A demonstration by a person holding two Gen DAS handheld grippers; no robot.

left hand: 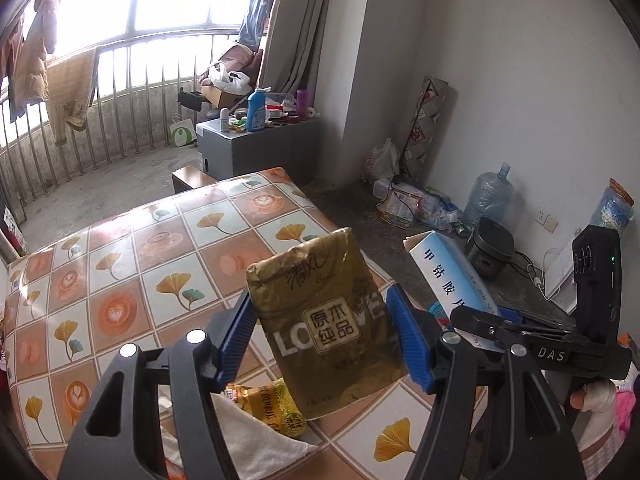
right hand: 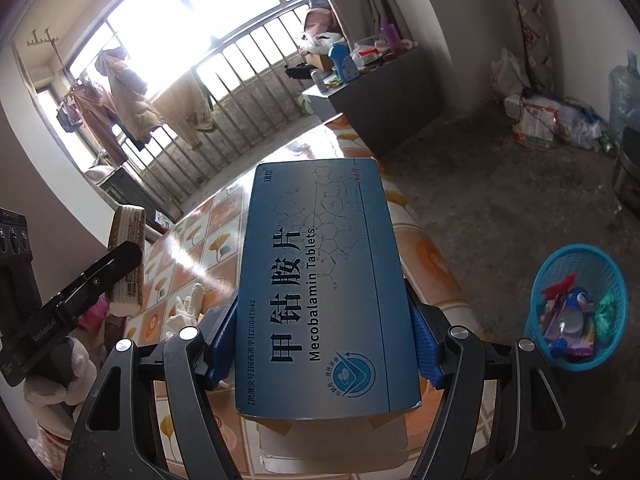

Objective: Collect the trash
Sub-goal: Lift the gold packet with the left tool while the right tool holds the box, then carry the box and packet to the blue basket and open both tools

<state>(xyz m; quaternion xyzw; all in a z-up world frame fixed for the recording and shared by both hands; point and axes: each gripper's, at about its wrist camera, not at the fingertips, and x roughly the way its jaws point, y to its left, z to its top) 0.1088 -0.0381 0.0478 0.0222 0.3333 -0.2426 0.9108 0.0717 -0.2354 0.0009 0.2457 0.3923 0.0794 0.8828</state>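
Both pickups look done: the left gripper fingers clamp a crumpled gold tissue pack, the right gripper a blue cardboard tablet box, above the tiled worktop; dropping them into the part-filled blue mesh basket on the floor remains.

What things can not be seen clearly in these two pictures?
- Right wrist view: the blue plastic mesh basket holds jumbled wrappers, too small to name.
- Left wrist view: the yellow crinkled snack wrapper lies partly behind the gold tissue pack.
- Left wrist view: the blue medicine box is partly hidden by the right gripper.
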